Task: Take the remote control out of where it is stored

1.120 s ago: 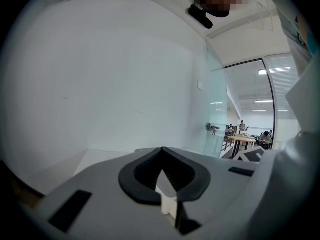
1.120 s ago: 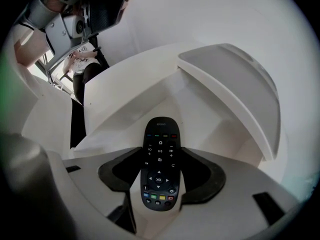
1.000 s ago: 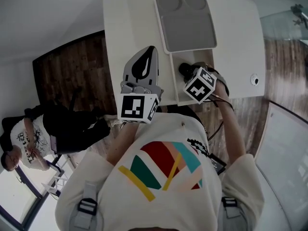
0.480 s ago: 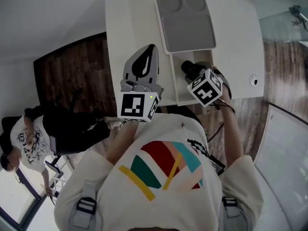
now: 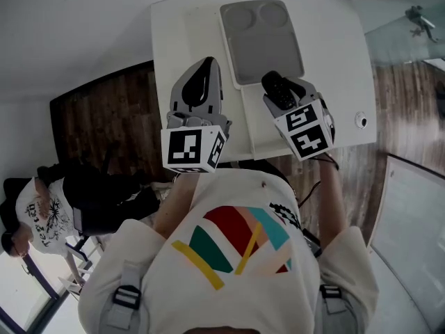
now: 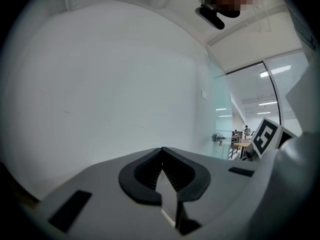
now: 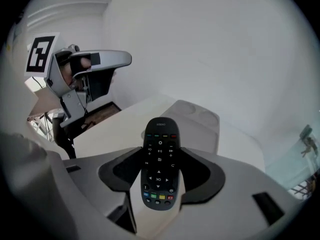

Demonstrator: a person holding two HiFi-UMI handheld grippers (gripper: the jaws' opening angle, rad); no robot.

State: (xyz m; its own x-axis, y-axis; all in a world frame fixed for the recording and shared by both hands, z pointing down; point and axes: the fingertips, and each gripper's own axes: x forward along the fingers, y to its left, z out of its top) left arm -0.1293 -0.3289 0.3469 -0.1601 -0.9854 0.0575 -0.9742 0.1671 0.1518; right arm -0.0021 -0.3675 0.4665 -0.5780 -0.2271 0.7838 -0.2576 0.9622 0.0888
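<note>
Now the remote (image 7: 160, 154) is out of its compartment (image 5: 259, 134). A second ago it lay low inside, at the surface's (image 5: 341, 61) near edge. The right gripper (image 5: 281, 94) now holds it higher, at 5 o'clock of the grey tray (image 5: 264, 44), jaws fairly wide and clamped on its sides. At its 9 o'clock the left gripper (image 6: 162, 171) is closed and empty. Removal looks essentially done.

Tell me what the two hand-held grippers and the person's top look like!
Both the left hand-held gripper and the right hand-held gripper are grey shells with black pads inside. Each carries a white cube with black square markers. The person wears a white T-shirt printed with coloured stripes.
</note>
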